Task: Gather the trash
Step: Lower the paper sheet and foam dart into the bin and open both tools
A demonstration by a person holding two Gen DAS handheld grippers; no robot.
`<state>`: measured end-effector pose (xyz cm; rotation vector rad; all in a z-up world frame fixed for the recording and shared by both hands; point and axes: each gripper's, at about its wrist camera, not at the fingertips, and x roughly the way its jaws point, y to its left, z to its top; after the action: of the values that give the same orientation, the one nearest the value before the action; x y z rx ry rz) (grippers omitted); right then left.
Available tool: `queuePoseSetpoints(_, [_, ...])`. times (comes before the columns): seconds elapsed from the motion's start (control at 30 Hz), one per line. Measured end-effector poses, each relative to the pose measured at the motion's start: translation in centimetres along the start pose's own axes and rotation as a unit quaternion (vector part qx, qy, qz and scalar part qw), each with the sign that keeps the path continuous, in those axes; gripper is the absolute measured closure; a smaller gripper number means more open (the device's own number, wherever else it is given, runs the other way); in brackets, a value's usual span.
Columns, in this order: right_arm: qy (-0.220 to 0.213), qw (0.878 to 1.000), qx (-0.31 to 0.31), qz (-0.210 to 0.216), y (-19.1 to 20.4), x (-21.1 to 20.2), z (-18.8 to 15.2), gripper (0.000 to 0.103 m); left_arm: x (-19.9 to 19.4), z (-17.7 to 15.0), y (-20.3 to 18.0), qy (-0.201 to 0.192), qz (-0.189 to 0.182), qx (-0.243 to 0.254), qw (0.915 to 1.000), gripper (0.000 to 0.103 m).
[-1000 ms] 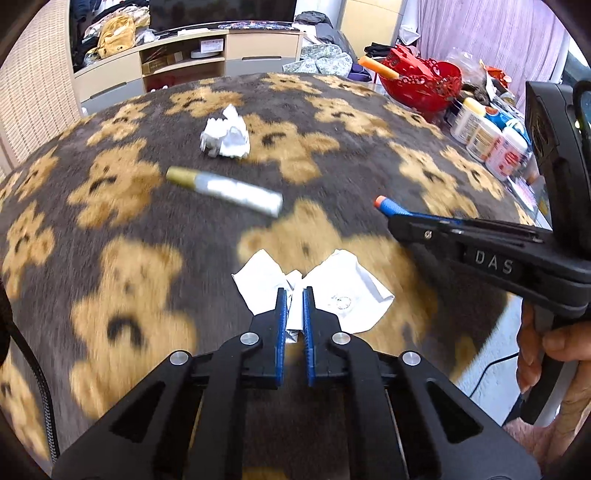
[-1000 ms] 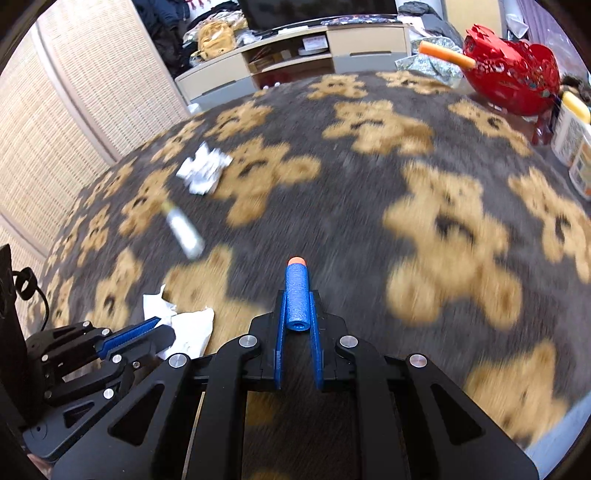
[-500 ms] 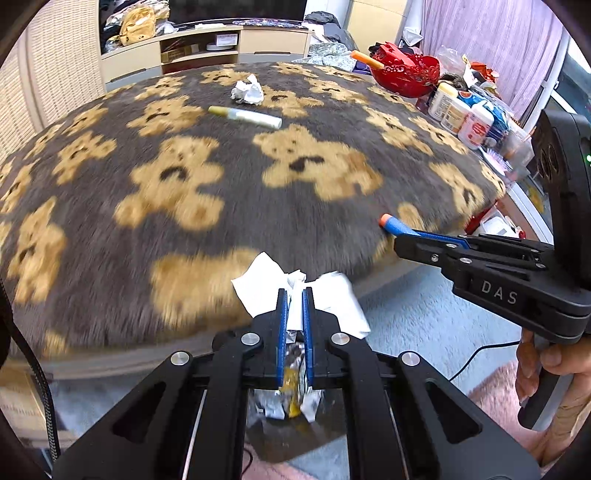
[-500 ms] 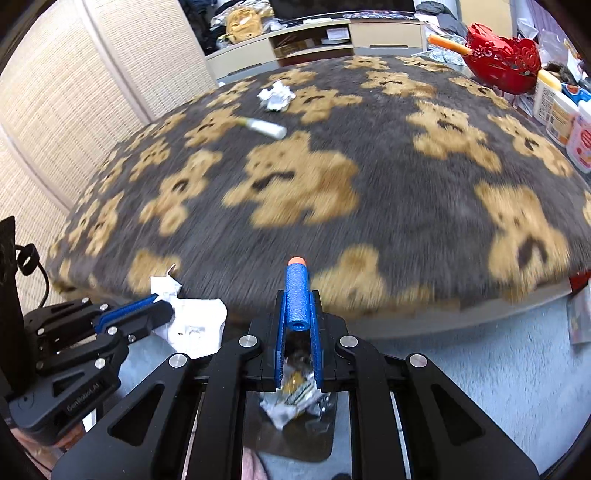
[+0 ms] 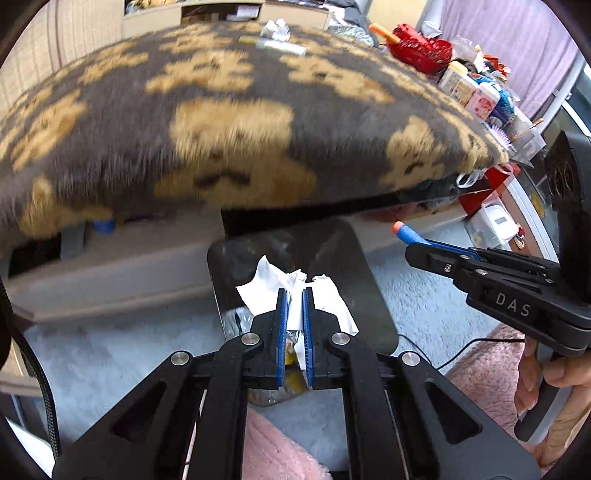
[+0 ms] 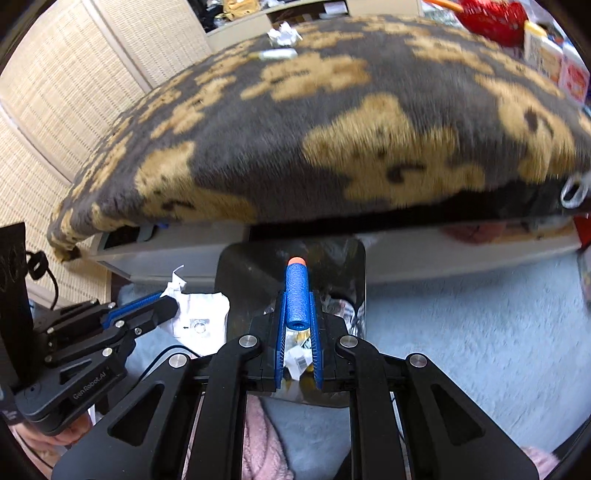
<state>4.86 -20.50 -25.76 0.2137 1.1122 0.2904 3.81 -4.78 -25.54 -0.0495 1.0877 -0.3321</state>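
My left gripper [image 5: 294,295] is shut on a crumpled white paper [image 5: 266,280] and holds it over a dark trash bin [image 5: 369,295] on the floor. My right gripper [image 6: 298,295] is shut on a blue foam dart with an orange tip [image 6: 297,291], also above the bin [image 6: 251,273], which holds wrappers. In the left wrist view the right gripper [image 5: 413,247] is to the right with the dart [image 5: 406,234]. In the right wrist view the left gripper [image 6: 162,302] is at the left with the paper [image 6: 203,317]. A crumpled paper ball [image 6: 282,33] and a white tube [image 6: 275,54] lie far back on the bear blanket.
The bear-pattern blanket [image 5: 221,110] covers a bed that overhangs the bin. A red basket [image 5: 421,51] and jars [image 5: 476,92] stand at the right. Light blue carpet [image 6: 480,332] and a pink rug [image 5: 273,450] lie on the floor. A wicker screen [image 6: 74,92] stands at the left.
Both grippers have pulled back off the bed and dropped down over the floor bin, each still holding its item. The bed now looms above and ahead.
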Motion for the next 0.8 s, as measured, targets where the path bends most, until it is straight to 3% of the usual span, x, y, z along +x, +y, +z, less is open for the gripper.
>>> queuePoseSetpoints(0.53, [0.031,0.999,0.012,0.024,-0.7,5.2,-1.4,0.087,6.0,-3.0,1.0,0.061,-0.008,-0.010,0.9980,0.096])
queuePoseSetpoints(0.63, [0.035,0.999,0.020,0.024,-0.8,5.7,-1.4,0.087,6.3,-2.8,1.2,0.065,-0.007,-0.012,0.9978,0.090])
queuePoseSetpoints(0.7, [0.033,0.999,0.026,0.022,-0.9,5.9,-1.3,0.086,6.3,-2.7,1.3,0.067,-0.006,-0.013,0.9977,0.078])
queuePoseSetpoints(0.73, [0.033,0.999,0.029,0.021,-1.0,5.9,-1.3,0.081,6.3,-2.8,1.4,0.067,-0.004,-0.013,0.9977,0.077])
queuePoseSetpoints(0.8, [0.031,0.999,0.035,0.016,-1.3,5.7,-1.3,0.058,6.0,-2.8,1.5,0.066,0.000,-0.013,0.9977,0.067])
